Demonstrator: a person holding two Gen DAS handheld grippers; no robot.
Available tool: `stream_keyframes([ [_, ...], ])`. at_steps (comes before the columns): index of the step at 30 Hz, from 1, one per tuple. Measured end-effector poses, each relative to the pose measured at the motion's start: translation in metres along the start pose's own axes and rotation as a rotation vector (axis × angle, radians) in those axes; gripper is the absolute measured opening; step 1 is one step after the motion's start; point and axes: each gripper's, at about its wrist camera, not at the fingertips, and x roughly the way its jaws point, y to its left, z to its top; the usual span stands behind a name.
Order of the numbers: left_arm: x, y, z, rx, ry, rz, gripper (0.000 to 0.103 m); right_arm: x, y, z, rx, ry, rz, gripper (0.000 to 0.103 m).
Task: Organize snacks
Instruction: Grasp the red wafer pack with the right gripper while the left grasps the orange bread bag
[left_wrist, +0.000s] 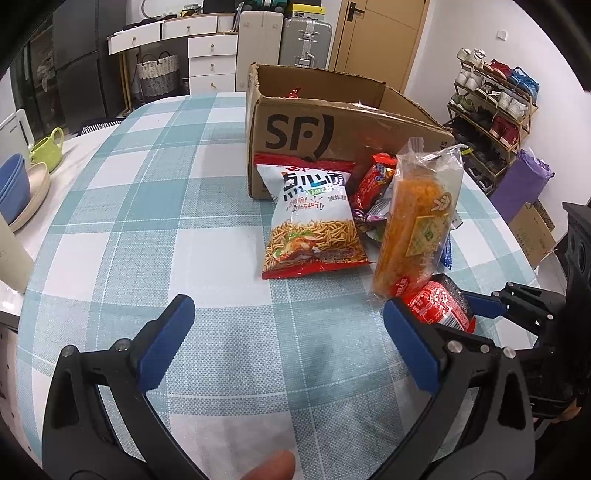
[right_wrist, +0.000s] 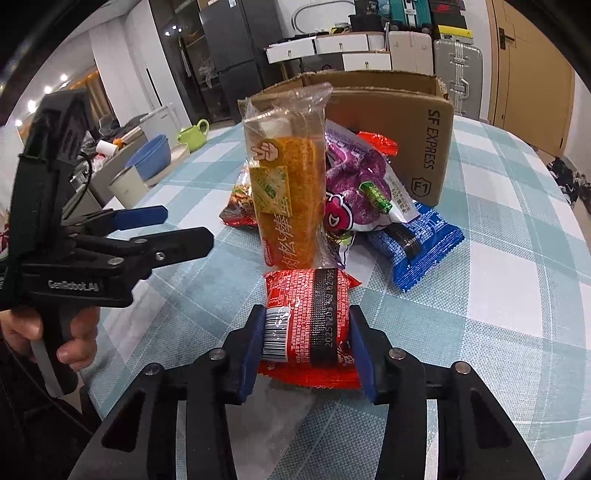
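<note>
Right wrist cam shows the right gripper (right_wrist: 306, 347) clamped on a red pack (right_wrist: 308, 325), barcode side up, long axis running away toward 12 o'clock. The left cam only catches a corner of that pack (left_wrist: 439, 302) at 3 o'clock; left gripper (left_wrist: 288, 347) hangs wide open over the checked cloth (left_wrist: 166, 221). Just past the pack, an orange bar (right_wrist: 284, 184) stands tall, blocking the noodle bag (left_wrist: 310, 218). A purple bag (right_wrist: 358, 184) and a blue pack (right_wrist: 421, 243) lie at 1 o'clock, with the box (right_wrist: 399, 125) behind.

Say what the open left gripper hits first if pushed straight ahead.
Likely the noodle-snack bag with red edges; bare checked tablecloth lies before it. The left gripper may skim the cloth first; depth unclear.
</note>
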Motion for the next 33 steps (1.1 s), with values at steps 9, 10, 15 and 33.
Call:
stream_keyframes([
  [9,0.004,-0.011,0.004,0.021,0.006,-0.018,0.102,-0.032,-0.018,-0.002,0.052,-0.112,0.004,0.044],
  [10,0.004,-0.013,0.004,0.026,0.007,-0.022,0.102,-0.035,-0.021,-0.002,0.061,-0.121,-0.003,0.044],
  [15,0.007,-0.028,0.007,0.072,0.006,-0.045,0.102,-0.049,-0.038,-0.004,0.094,-0.162,-0.026,0.044],
  [33,0.023,-0.068,0.036,0.127,-0.019,-0.145,0.091,-0.061,-0.060,-0.011,0.152,-0.203,-0.072,0.044],
])
